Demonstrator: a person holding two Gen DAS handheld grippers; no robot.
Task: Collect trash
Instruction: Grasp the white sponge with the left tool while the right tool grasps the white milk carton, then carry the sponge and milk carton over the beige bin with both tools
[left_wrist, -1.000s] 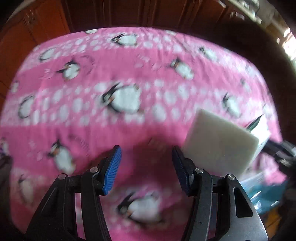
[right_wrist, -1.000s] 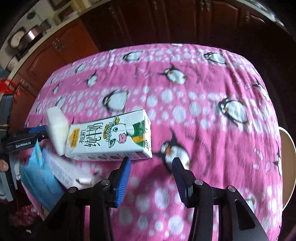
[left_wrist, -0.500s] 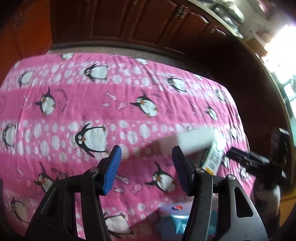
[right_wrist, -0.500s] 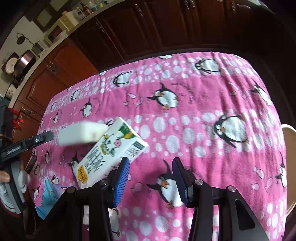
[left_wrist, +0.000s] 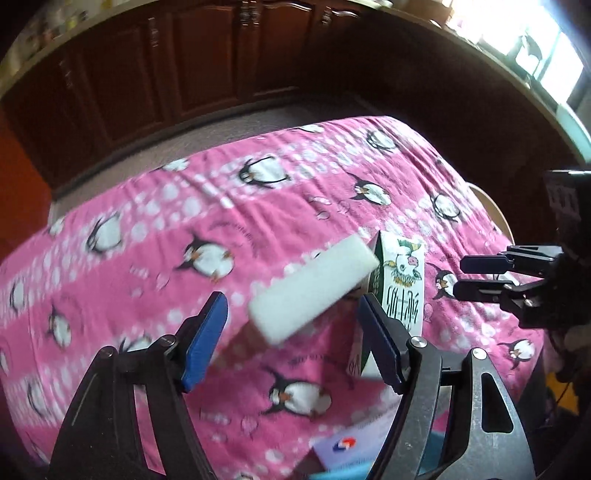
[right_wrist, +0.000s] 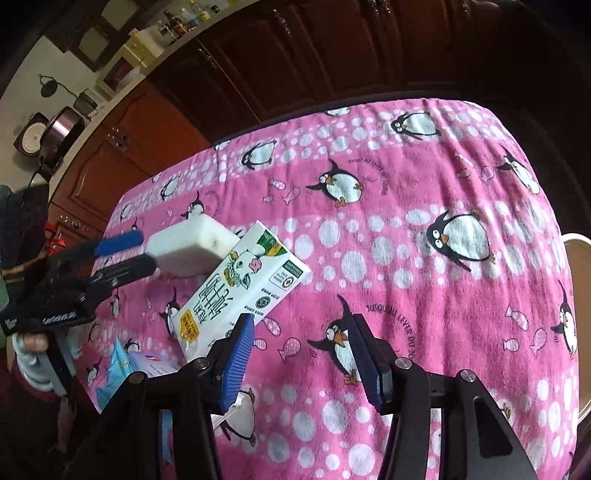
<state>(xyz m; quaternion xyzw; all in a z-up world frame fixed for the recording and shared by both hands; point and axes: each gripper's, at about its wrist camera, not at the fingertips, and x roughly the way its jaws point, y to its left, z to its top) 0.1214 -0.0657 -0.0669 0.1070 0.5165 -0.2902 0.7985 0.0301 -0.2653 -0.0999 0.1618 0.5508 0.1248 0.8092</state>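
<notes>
A white foam block (left_wrist: 312, 288) (right_wrist: 192, 247) lies on the pink penguin cloth beside a white and green milk carton (left_wrist: 400, 291) (right_wrist: 240, 291). My left gripper (left_wrist: 291, 339) is open and empty; the block sits just ahead of its fingertips, not between the pads. In the right wrist view the left gripper (right_wrist: 129, 254) reaches to the block's near end. My right gripper (right_wrist: 301, 362) (left_wrist: 480, 275) is open and empty, with its left finger over the carton's lower corner.
A light blue packet and a white printed box (right_wrist: 144, 365) (left_wrist: 354, 439) lie at the cloth's near edge. The pink cloth (right_wrist: 406, 258) covers the table. Dark wooden cabinets (left_wrist: 221, 74) stand behind. A pale round rim (right_wrist: 580, 295) shows at the table's right.
Both grippers have pulled back and tilted up, so more of the table and cabinets show. The foam block and milk carton have turned on the cloth. Both grippers stayed open.
</notes>
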